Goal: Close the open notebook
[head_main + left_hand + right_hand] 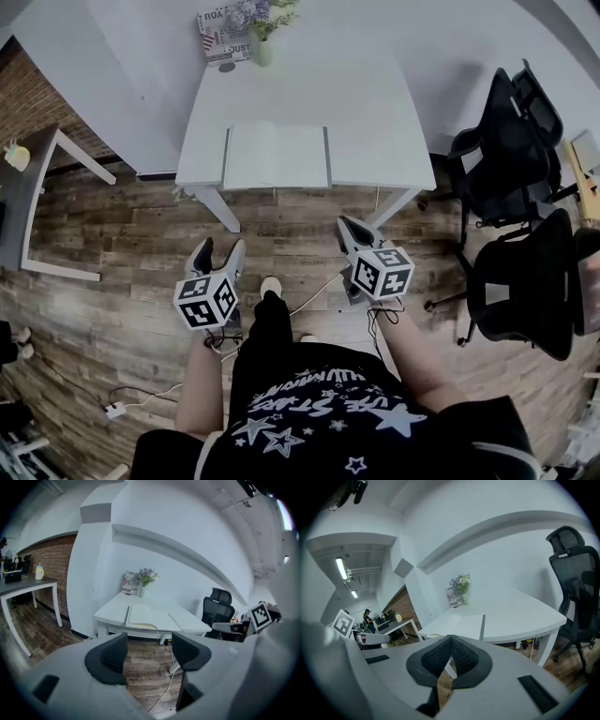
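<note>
We note the open notebook (276,156) lying flat at the near edge of the white surface (375,112). At the far edge a small vase (263,52) holds flowers (261,15). Left gripper (221,249) jaws stand apart with nothing between them; right gripper (349,228) jaws are together and empty. Both grippers hang over the floor (122,244).

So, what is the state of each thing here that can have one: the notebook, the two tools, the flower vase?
notebook: open, lying flat on the white table, not yet closed.
left tool: open, nothing between its jaws, short of the table.
right tool: shut, holding nothing.
flower vase: upright at the table's far edge.
</note>
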### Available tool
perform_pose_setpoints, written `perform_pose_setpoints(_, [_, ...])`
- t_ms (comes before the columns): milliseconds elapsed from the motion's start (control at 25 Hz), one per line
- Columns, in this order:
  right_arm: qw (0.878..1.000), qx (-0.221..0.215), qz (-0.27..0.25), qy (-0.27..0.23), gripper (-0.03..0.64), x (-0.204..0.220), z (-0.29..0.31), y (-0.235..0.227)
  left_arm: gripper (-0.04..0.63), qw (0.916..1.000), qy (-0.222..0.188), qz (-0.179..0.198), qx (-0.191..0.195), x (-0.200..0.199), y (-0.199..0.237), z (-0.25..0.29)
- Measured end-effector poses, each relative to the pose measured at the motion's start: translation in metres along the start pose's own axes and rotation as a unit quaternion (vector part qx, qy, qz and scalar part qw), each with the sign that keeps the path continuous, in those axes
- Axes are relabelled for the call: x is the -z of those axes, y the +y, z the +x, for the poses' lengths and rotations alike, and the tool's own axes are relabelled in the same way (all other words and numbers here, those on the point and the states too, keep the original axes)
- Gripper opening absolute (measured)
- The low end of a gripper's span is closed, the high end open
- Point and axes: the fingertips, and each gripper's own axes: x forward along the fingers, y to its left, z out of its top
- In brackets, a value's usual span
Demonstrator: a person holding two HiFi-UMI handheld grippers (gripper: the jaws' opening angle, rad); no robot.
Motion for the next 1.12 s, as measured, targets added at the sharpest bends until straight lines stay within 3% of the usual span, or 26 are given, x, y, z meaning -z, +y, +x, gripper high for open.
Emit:
perform_pose_setpoints(480, [0.999,0.035,0.004,0.018,0.002,-0.03,0.092,-0.013,0.318,0.9939,0.065,-0.065,0.061,-0.026,0.054,0.094])
perform_pose_setpoints(760, [0.998,0.058,0.007,0.025,0.002,-0.04,0.125,-0.019,0.336,0.9822,0.104,-0.126,0.092,-0.023,0.077,0.131])
perform_pose_setpoints(1120, [0.996,0.088,0.013,0.031,0.002,-0.041,0.149,-0.022,0.351,0.964,0.167,-0.163,0.128,-0.012,0.091,0.168])
